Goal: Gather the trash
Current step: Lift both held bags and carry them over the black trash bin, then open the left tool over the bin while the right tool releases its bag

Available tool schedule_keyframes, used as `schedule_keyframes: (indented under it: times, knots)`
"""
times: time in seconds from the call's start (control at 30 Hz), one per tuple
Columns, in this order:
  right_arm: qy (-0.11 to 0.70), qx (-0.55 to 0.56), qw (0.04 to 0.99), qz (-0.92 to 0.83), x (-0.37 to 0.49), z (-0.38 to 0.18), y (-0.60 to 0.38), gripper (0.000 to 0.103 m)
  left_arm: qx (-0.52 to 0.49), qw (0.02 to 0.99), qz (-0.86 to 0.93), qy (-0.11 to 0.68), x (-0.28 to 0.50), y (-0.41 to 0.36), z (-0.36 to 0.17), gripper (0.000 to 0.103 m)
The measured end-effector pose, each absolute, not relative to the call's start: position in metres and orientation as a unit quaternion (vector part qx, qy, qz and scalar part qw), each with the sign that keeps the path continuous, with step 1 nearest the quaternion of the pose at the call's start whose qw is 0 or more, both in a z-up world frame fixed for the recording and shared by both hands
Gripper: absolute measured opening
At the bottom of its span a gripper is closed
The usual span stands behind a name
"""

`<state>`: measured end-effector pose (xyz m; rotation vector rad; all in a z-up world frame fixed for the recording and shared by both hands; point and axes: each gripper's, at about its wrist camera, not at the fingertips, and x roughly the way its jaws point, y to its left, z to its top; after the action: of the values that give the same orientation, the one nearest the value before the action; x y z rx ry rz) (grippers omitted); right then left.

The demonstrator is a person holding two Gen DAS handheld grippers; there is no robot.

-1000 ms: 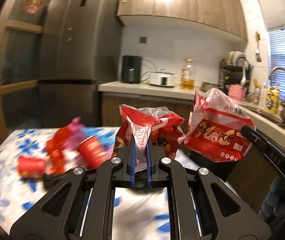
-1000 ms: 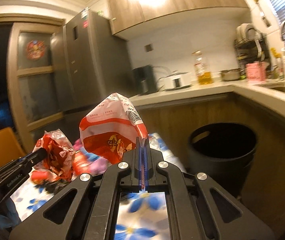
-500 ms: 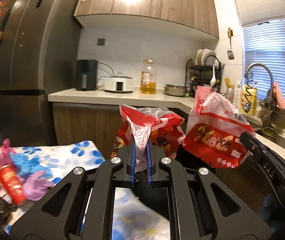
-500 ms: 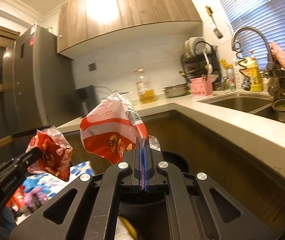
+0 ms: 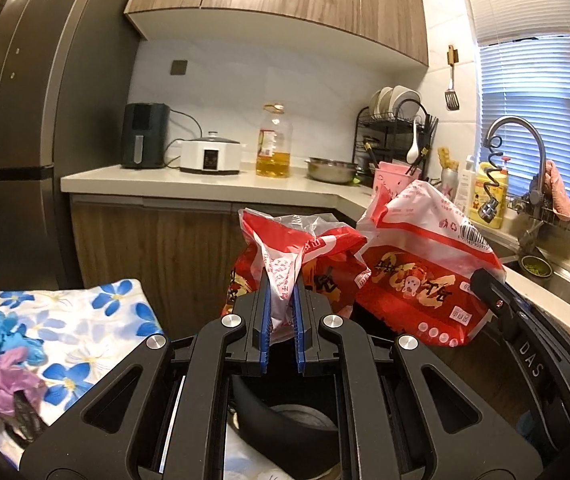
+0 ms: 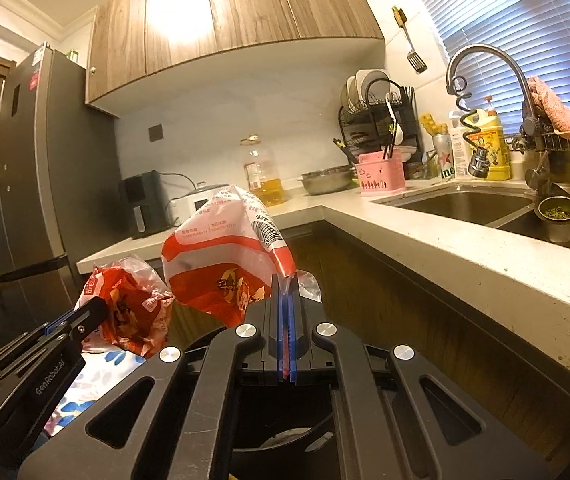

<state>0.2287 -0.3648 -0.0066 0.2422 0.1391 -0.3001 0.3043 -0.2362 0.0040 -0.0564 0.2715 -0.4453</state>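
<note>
My left gripper (image 5: 281,292) is shut on a crumpled red and clear snack wrapper (image 5: 317,256), which sticks up from its blue pads. My right gripper (image 6: 285,286) is shut on the edge of a larger red and white snack bag (image 6: 221,256) that hangs to its left. In the left wrist view that bag (image 5: 417,264) is at the right, by the right gripper's dark finger (image 5: 493,292). In the right wrist view the crumpled wrapper (image 6: 129,304) is at the lower left, in the left gripper (image 6: 93,314). Below both grippers sits a black trash bin (image 5: 281,428) (image 6: 285,440), its rim partly hidden by the gripper bodies.
A table with a blue-flowered cloth (image 5: 85,320) at the left carries blue and purple gloves (image 5: 1,332) and red wrappers. Behind are a wooden counter front (image 5: 157,256), a refrigerator (image 5: 25,120), and a pale countertop (image 6: 465,256) with a sink (image 6: 485,204) on the right.
Both grippers have swung right with their bags, from above the flowered table toward the counter corner. The black bin now lies under them and the sink has come into view.
</note>
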Motion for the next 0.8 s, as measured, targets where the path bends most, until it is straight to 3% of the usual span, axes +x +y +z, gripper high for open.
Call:
schedule_keyframes:
  times: [0.37, 0.57, 0.63, 0.67, 0.7, 0.8]
  knots:
    - [0.082, 0.121, 0.978, -0.149, 0.246, -0.015, -0.37, 0.005, -0.038, 0.959, -0.237, 0.154, 0.329, -0.247, -0.011, 0.01]
    - [0.089, 0.119, 0.978, -0.143, 0.25, -0.019, -0.374, 0.016, -0.037, 0.955, -0.244, 0.164, 0.336, -0.25, -0.017, 0.014]
    - [0.088, 0.114, 0.979, -0.147, 0.249, -0.019, -0.374, 0.019, -0.035, 0.953, -0.248, 0.169, 0.338, -0.253, -0.02, 0.019]
    - [0.087, 0.113, 0.979, -0.147, 0.248, -0.018, -0.375, 0.026, -0.034, 0.952, -0.251, 0.172, 0.339, -0.254, -0.02, 0.027]
    - [0.086, 0.114, 0.979, -0.149, 0.248, -0.018, -0.376, 0.028, -0.034, 0.952, -0.252, 0.172, 0.339, -0.254, -0.022, 0.041]
    - [0.084, 0.115, 0.978, -0.151, 0.243, -0.017, -0.377, 0.032, -0.033, 0.953, -0.252, 0.167, 0.337, -0.254, -0.023, 0.062]
